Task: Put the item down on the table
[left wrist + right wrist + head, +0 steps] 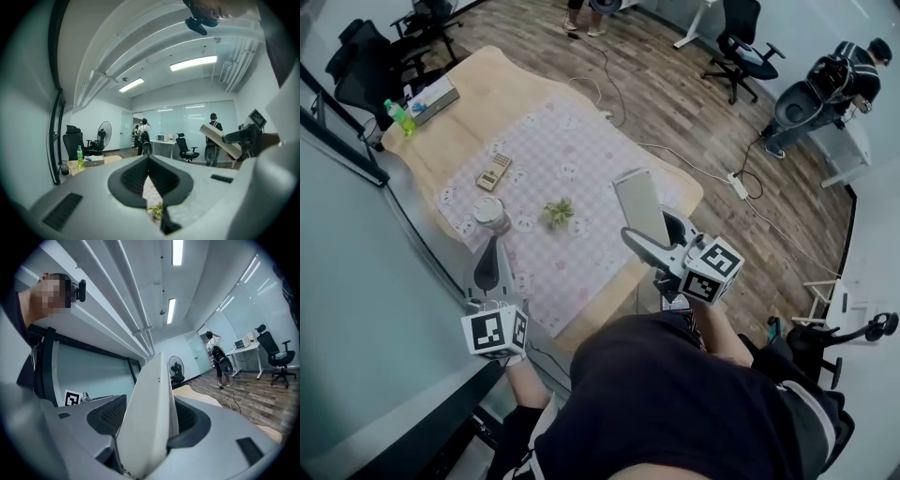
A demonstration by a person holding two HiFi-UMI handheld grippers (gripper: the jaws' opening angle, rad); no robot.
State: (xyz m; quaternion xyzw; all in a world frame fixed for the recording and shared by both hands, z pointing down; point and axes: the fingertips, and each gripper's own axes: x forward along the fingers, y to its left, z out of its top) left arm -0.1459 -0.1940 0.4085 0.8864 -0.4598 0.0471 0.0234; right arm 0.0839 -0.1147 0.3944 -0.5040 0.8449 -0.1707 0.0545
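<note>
Wooden worktop (487, 84) under a checked cloth (581, 155) lies ahead and below. Over its near right edge the right tongs (649, 246) clamp the lower end of a flat pale slab (639, 204), whose long axis stands up and tilts away. The left tongs (494, 242) are pinched together, empty, well to the left.

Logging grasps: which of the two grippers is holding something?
The right gripper, clamped on a flat white slab. The left gripper is shut with nothing between its jaws.
</note>
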